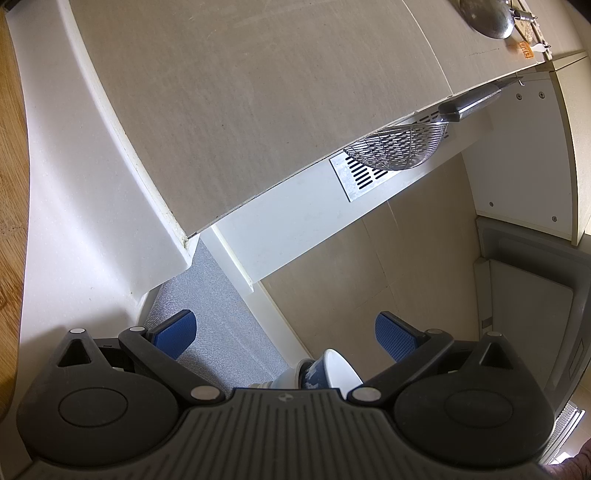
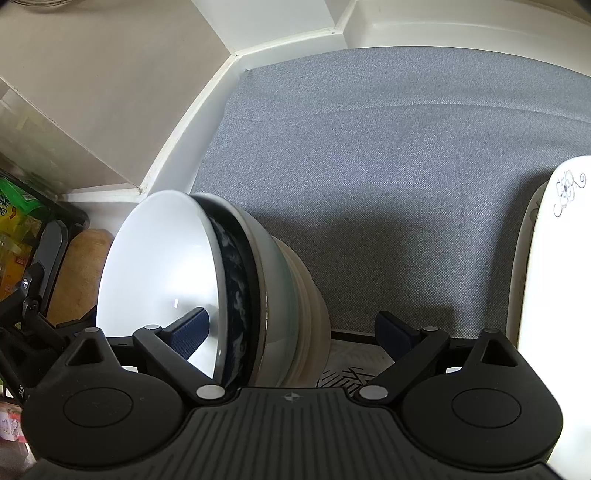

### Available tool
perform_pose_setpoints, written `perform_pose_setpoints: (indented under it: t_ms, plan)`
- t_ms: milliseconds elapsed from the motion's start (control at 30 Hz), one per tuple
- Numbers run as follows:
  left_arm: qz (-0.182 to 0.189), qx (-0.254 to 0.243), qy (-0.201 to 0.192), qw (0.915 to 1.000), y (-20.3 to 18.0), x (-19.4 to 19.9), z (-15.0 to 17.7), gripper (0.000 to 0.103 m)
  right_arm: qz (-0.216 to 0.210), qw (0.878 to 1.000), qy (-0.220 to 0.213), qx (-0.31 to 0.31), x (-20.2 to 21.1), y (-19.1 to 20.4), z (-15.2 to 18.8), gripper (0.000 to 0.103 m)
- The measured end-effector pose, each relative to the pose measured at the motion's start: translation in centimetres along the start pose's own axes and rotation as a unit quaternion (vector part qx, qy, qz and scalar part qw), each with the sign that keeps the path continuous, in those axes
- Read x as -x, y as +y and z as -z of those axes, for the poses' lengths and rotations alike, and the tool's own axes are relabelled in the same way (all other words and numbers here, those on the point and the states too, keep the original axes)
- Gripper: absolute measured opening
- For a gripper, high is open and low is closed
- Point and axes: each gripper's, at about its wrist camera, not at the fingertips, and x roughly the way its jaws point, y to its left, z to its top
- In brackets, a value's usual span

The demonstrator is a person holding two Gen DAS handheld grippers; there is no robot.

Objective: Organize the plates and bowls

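A stack of nested bowls (image 2: 166,273) stands on the grey mat (image 2: 369,166) in the right wrist view. The top bowl is white inside and dark blue patterned outside, with paler bowls under it. My right gripper (image 2: 291,332) is open and straddles the stack. Its left finger (image 2: 188,332) is over the white inside and the other finger is beyond the stack's outer side. A white plate with a flower print (image 2: 546,258) stands at the right edge. My left gripper (image 1: 284,338) is open, holds nothing and points up at the wall. The same bowls (image 1: 325,373) show just below it.
A white ledge (image 2: 207,122) borders the mat. Snack packets (image 2: 14,221) and a wooden board (image 2: 81,273) lie to the left of the bowls. On the wall hang a wire skimmer (image 1: 399,147), a dark-handled knife (image 1: 469,105) and a ladle (image 1: 487,16).
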Motion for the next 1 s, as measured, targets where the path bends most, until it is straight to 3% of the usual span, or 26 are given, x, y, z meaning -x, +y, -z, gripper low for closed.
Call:
perform_pose_setpoints:
  t_ms: [1000]
  plan:
    - [0.000, 0.000, 0.001, 1.0000, -0.09, -0.03, -0.07, 0.103, 0.005, 1.000, 0.000, 0.005, -0.19, 0.25, 0.50, 0.097]
